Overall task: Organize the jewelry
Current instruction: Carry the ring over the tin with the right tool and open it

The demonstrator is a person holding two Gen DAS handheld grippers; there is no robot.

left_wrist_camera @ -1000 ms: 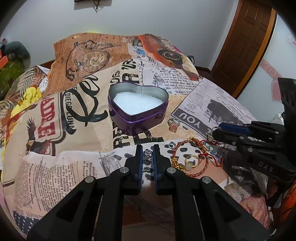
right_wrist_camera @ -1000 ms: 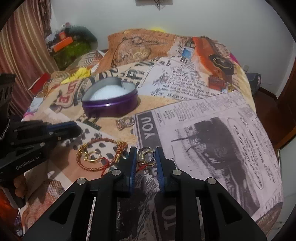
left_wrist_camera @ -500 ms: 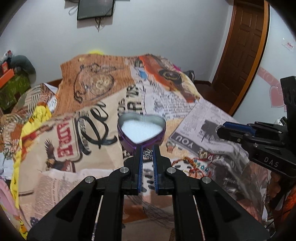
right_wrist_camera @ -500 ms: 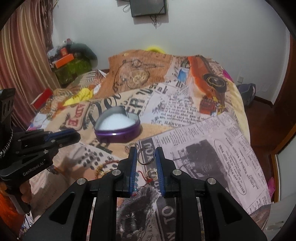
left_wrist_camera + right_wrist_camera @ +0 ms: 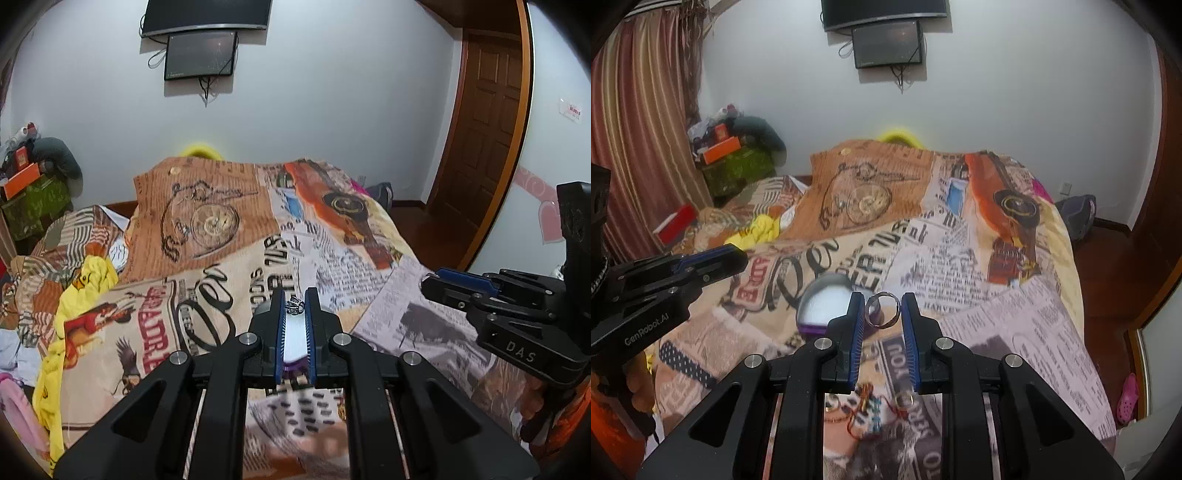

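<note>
At frame centre, a small silver ring (image 5: 295,306) is clamped in the left gripper (image 5: 295,301) and a plain band (image 5: 882,309) in the right gripper (image 5: 882,308), above the purple heart tin (image 5: 822,306) on the bedspread (image 5: 960,258).

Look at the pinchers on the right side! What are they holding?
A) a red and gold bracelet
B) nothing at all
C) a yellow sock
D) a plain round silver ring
D: in the right wrist view, the right gripper pinches a plain silver ring between its blue pads, above the purple heart-shaped box; the red and gold bracelet lies on the bedspread below.
</note>
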